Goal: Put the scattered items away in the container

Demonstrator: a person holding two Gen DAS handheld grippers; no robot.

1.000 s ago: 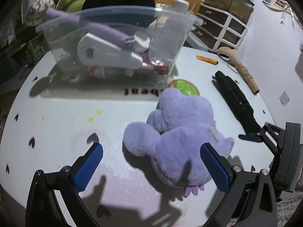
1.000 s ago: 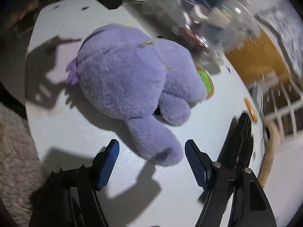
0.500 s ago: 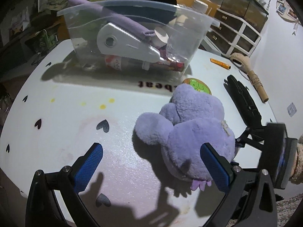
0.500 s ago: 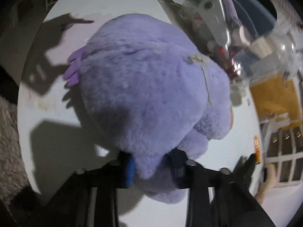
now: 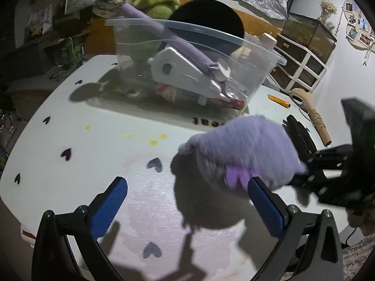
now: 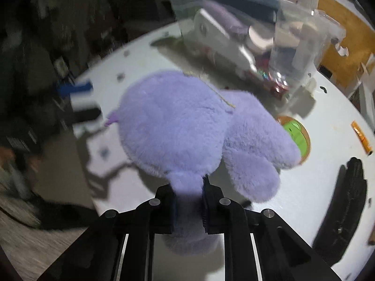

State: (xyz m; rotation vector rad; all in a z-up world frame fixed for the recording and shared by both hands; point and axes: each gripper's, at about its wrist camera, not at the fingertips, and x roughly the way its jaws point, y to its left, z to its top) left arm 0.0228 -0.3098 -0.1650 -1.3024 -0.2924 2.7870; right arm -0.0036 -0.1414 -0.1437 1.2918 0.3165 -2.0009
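The right tool [image 6: 187, 192] has just been closing, and now it pinches one soft limb of the purple plush toy [image 6: 182, 126]. The toy's big round body sticks out past the tips of the tool, away from the camera. In the left wrist view the toy [image 5: 246, 149] looks blurry and seems to be up off the white desk [image 5: 93, 154], with a dark shadow under it. There the right tool [image 5: 304, 178] comes in from the right side and grips the toy's edge.

The left tool [image 5: 187, 201] is wide apart, with nothing between its blue pads [image 5: 110, 206]. The toy is just ahead of its right pad, a bit to the right of the gap.

The clear container [image 5: 187, 53] stands on the desk behind the toy. It already has a gray thing, a purple roll and bottles in it. A green and brown round thing [image 6: 295, 138] lies on the desk just beside the toy. A black folded umbrella [image 6: 346, 208] and an orange stick [image 6: 361, 138] lie farther to the right.
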